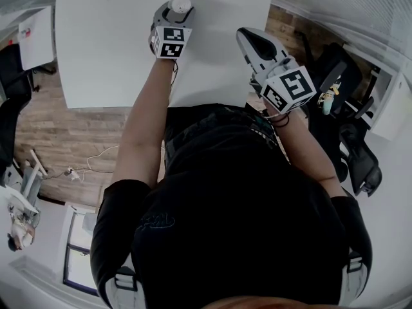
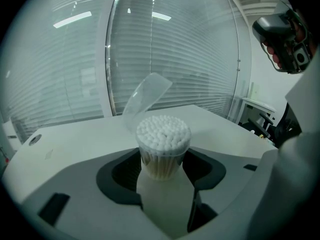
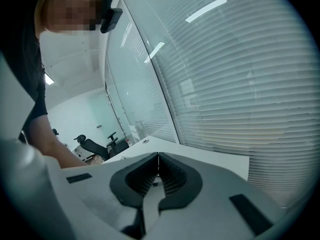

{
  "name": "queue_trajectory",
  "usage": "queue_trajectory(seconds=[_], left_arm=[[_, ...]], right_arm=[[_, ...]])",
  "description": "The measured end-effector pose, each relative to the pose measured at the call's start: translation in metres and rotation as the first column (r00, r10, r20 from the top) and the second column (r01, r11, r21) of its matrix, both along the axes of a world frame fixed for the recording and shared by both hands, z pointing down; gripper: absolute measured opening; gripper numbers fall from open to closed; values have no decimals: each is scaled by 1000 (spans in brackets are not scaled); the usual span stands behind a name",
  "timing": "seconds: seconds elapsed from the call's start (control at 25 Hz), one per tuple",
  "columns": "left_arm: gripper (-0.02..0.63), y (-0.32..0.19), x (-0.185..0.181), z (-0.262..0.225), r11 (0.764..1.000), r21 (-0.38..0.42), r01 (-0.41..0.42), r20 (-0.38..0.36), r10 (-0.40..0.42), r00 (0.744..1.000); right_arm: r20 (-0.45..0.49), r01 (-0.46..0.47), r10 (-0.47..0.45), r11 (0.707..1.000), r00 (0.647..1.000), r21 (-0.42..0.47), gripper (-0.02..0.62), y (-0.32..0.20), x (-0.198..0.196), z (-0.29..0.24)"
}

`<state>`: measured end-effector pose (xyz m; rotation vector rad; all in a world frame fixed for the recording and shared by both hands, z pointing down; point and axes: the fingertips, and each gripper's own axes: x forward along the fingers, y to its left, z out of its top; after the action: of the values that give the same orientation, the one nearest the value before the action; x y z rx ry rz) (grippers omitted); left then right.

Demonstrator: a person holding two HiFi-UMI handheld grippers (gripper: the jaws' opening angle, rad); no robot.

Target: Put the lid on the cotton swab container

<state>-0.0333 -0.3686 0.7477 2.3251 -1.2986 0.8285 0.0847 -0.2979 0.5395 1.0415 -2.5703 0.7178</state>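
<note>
My left gripper (image 2: 164,156) stands wide around the cotton swab container (image 2: 163,139) near the table's (image 2: 75,134) far edge, not yet clamped. My right gripper (image 3: 158,156) is shut and empty. Next I'd clamp, then fold the lid (image 2: 147,96) down.

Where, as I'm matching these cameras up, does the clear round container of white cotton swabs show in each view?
Head view: the clear round container of white cotton swabs is at top centre, at the tips of the left gripper.
Left gripper view: the container is dead centre between the jaws, its clear hinged lid flipped up.
Right gripper view: not in it.
Shared landmark: the white table.
</note>
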Motion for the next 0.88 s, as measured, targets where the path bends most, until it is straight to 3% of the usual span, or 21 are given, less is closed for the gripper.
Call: queue_trajectory(seconds=[0.52, 0.72, 0.88], left_arm=[[267, 17, 12, -47, 997, 26, -74, -24, 75, 997], [267, 34, 13, -60, 997, -3, -80, -42, 80, 996], [267, 50, 23, -76, 992, -2, -130, -24, 130, 991]], right_arm=[[19, 2, -3, 998, 1000, 66, 24, 13, 7, -30], [31, 7, -10, 994, 999, 108, 25, 26, 9, -50], [37, 25, -29, 994, 999, 108, 25, 36, 11, -57]])
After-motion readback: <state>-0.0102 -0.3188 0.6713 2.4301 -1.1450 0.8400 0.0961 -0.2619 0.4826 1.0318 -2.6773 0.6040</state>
